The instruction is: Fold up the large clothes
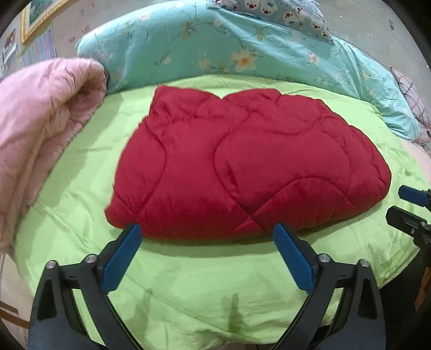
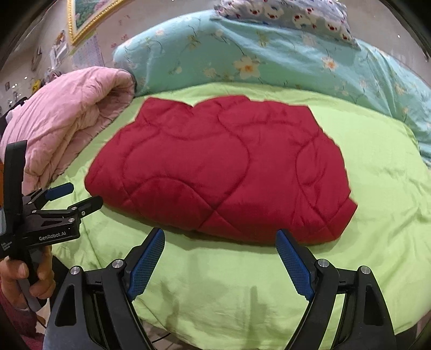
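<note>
A red quilted garment point(image 1: 237, 167) lies folded into a compact pad on the green bedsheet point(image 1: 188, 282); it also shows in the right wrist view point(image 2: 221, 172). My left gripper point(image 1: 207, 231) is open and empty, its blue pads just short of the garment's near edge. My right gripper point(image 2: 219, 237) is open and empty, also just in front of the near edge. The left gripper shows at the left of the right wrist view point(image 2: 78, 196), jaws apart. The right gripper's fingers point(image 1: 409, 207) show at the right edge of the left wrist view.
A folded pink quilt point(image 1: 40, 129) lies at the left, also in the right wrist view point(image 2: 70, 118). A teal floral duvet point(image 1: 215, 45) and a bear-print pillow point(image 1: 282, 13) lie behind. The green sheet point(image 2: 242, 290) ends at the bed's near edge.
</note>
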{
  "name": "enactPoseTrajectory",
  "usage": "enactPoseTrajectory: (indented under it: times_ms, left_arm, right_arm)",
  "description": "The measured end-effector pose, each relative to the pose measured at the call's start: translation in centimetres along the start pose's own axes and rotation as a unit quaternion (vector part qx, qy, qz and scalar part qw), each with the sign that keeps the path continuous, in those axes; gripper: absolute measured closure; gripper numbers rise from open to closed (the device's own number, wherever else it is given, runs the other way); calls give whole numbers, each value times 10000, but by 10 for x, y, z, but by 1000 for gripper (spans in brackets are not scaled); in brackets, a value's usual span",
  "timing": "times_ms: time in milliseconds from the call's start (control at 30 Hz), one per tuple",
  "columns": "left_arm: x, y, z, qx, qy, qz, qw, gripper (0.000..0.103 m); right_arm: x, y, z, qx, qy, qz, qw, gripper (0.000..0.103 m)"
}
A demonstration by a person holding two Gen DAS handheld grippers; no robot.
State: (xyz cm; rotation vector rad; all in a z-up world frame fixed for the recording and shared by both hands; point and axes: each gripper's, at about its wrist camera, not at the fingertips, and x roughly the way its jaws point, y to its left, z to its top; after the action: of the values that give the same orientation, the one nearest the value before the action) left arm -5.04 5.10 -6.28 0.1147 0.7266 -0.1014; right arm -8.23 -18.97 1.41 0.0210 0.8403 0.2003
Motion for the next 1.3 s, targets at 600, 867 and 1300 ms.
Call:
enactPoseTrajectory:
  times_ms: [600, 867, 1300]
  left_arm:
    - [15, -9, 20, 93, -49, 251, 9996, 1]
    - [17, -5, 27, 0, 12, 204, 9998, 1]
    - [25, -7, 38, 83, 19, 285, 9996, 1]
  right_arm:
    - [30, -10, 10, 129, 162, -28, 9998, 12]
    - [34, -11, 25, 92, 130, 14, 9999, 12]
    - [49, -12, 41, 46, 216, 33, 9998, 12]
